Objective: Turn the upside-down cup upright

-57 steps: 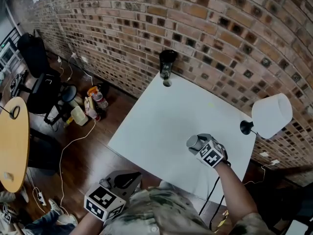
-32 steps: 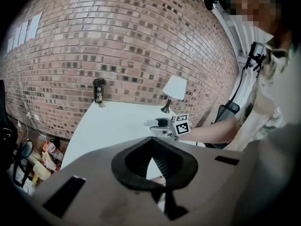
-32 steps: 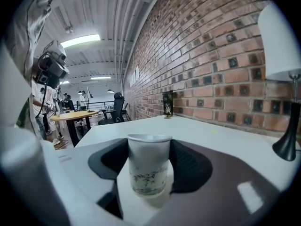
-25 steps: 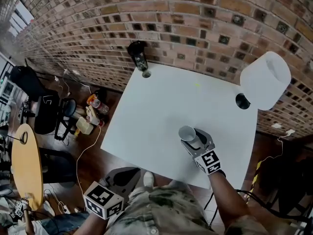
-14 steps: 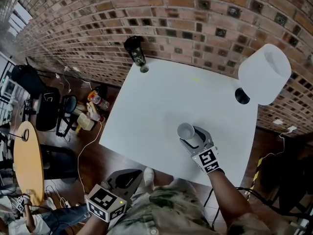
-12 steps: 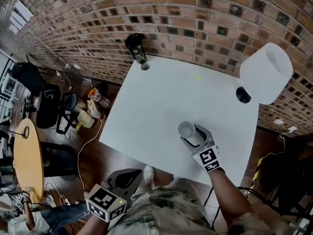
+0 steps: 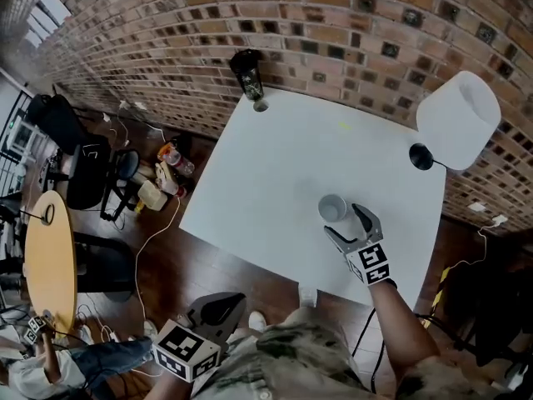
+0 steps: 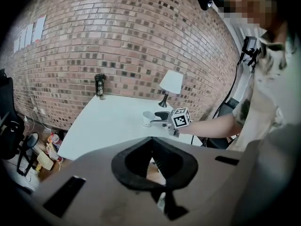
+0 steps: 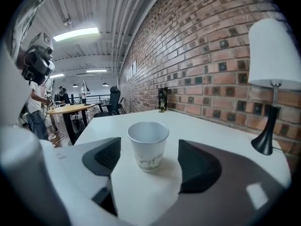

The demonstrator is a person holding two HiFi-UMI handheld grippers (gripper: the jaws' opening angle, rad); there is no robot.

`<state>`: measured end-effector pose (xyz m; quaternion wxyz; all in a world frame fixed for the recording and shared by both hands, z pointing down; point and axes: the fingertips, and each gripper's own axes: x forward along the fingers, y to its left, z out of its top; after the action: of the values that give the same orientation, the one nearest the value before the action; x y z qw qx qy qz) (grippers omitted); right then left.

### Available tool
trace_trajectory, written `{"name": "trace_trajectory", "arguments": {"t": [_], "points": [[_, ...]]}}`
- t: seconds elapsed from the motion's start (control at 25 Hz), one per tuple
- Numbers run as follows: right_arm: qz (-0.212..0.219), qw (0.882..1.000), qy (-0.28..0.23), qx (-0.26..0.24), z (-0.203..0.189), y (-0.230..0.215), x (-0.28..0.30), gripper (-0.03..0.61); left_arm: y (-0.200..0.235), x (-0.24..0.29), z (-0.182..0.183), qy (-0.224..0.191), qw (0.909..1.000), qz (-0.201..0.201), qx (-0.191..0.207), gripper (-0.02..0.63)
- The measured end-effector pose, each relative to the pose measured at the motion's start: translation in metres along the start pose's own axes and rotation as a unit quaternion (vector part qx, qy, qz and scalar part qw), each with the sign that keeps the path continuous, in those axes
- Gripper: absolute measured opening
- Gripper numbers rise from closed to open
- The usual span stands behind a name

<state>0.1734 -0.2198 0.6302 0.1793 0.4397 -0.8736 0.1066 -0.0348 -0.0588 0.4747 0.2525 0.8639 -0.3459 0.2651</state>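
White tabletop (image 7: 266, 157): paper cup (image 7: 332, 208) upright, untouched between right gripper's (image 7: 344, 222) just-opened wide jaws; left gripper's (image 8: 151, 142) jaws closed, empty.

The right gripper (image 7: 342, 220), on an outstretched right forearm (image 7: 398, 319), points slightly downward. Its jaws have just been opening and stand wide, with the cup (image 9: 148, 144) upright between them and clear of both pads. The left gripper (image 7: 219, 307) hangs close to the body, jaws together and empty.
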Motion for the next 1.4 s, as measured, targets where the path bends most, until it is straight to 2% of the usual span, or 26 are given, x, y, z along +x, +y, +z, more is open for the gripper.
{"name": "trace_trajectory", "arguments": {"t": [0.12, 0.24, 0.36, 0.52, 0.64, 0.8, 0.96, 1.12, 1.4], "points": [[-0.020, 1.000, 0.009, 0.001, 0.012, 0.014, -0.024, 0.379, -0.002, -0.023, -0.008, -0.016, 0.9998, -0.005, 0.006, 0.008], [-0.023, 0.999, 0.022, -0.018, 0.029, 0.054, -0.054, 0.379, -0.007, -0.052, -0.020, -0.040, 0.9989, -0.018, 0.017, 0.008], [-0.012, 0.999, 0.029, -0.033, 0.044, 0.119, -0.089, 0.379, -0.012, -0.092, -0.044, -0.058, 0.9976, -0.030, 0.022, 0.008], [-0.024, 0.999, 0.032, -0.004, 0.052, 0.214, -0.148, 0.379, -0.019, -0.154, -0.089, -0.078, 0.9954, -0.046, 0.031, 0.008], [-0.029, 0.999, 0.031, 0.021, 0.044, 0.297, -0.202, 0.379, -0.037, -0.195, -0.140, -0.077, 0.9940, -0.071, 0.031, 0.008], [-0.007, 0.999, 0.042, 0.030, 0.031, 0.394, -0.269, 0.379, -0.077, -0.233, -0.193, -0.077, 0.9910, -0.106, 0.030, 0.007], [0.000, 0.999, 0.037, 0.028, 0.043, 0.440, -0.319, 0.379, -0.111, -0.252, -0.205, -0.083, 0.9864, -0.127, 0.064, 0.008], [0.015, 0.999, 0.025, 0.028, 0.044, 0.477, -0.378, 0.379, -0.155, -0.269, -0.222, -0.086, 0.9850, -0.129, 0.076, 0.007], [0.011, 0.999, 0.019, 0.024, 0.009, 0.498, -0.496, 0.379, -0.273, -0.266, -0.246, -0.081, 0.9809, -0.152, 0.089, 0.008]]}}
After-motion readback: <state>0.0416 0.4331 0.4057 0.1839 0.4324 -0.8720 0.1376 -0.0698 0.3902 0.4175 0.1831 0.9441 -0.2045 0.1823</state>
